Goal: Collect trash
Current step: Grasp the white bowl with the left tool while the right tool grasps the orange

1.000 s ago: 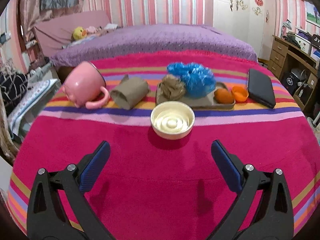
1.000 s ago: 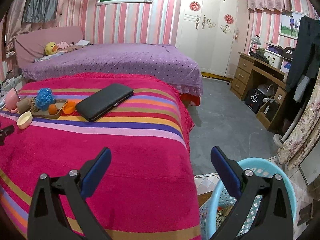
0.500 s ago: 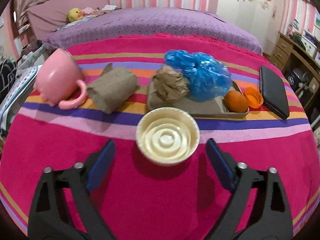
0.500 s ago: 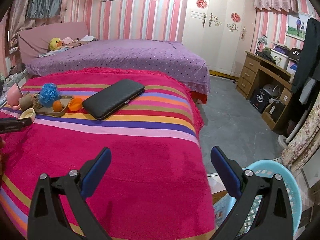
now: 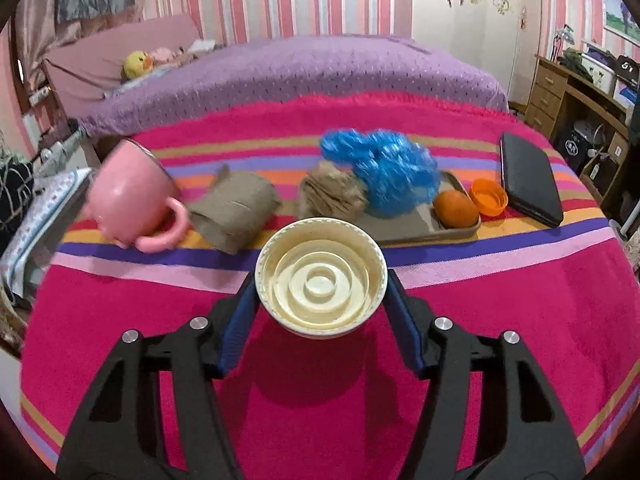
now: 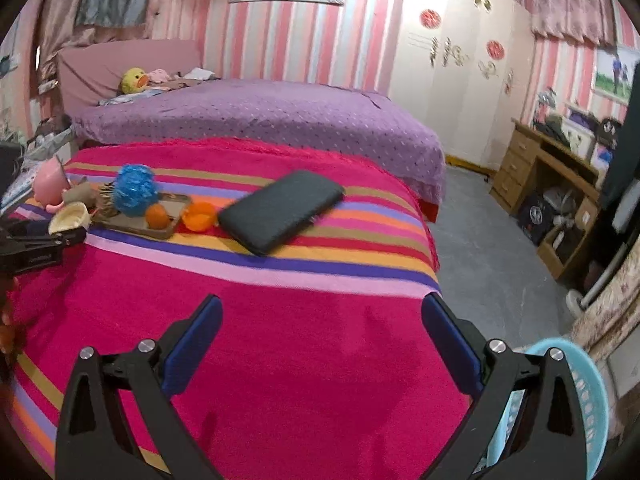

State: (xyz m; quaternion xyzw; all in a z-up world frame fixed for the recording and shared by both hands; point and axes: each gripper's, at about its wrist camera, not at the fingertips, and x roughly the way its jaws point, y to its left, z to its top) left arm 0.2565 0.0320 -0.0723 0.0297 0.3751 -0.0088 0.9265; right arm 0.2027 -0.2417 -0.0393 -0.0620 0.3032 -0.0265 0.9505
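**A:** Where is the cream paper bowl [image 5: 321, 278] now?

**B:** Right between the blue pads of the left gripper [image 5: 321, 304]. Its rim sits level with the tips of the fingers [image 5: 236, 320], one on each side, and both pads seem to touch the bowl's wall. The jaws have just been closing around it, and now stand about half open on the bowl. I cannot tell whether it is lifted or resting on the striped blanket [image 5: 500, 340].

**A:** And the rest of the rubbish?

**B:** Farther off, in a row across the bed. A brown tray [image 5: 412, 226] carries a crumpled brown paper wad [image 5: 334, 196], a blue plastic bag [image 5: 384, 172] and an orange [image 5: 456, 208]. Just right of the tray lies an orange cap [image 5: 489, 197], then a black case [image 5: 528, 178]. Left of the tray is a rolled brown paper bag [image 5: 236, 210], and beyond it a pink mug [image 5: 130, 200] tipped on its side, handle toward the near edge.

**A:** What about the other hand?

**B:** The right gripper [image 6: 320, 344] hangs over the near right part of the blanket, jaws wide apart with nothing between them. A light blue basket [image 6: 588, 392] stands on the floor just right of it, partly hidden behind the right finger. From that view the bowl and the left gripper's finger show at the far left edge.
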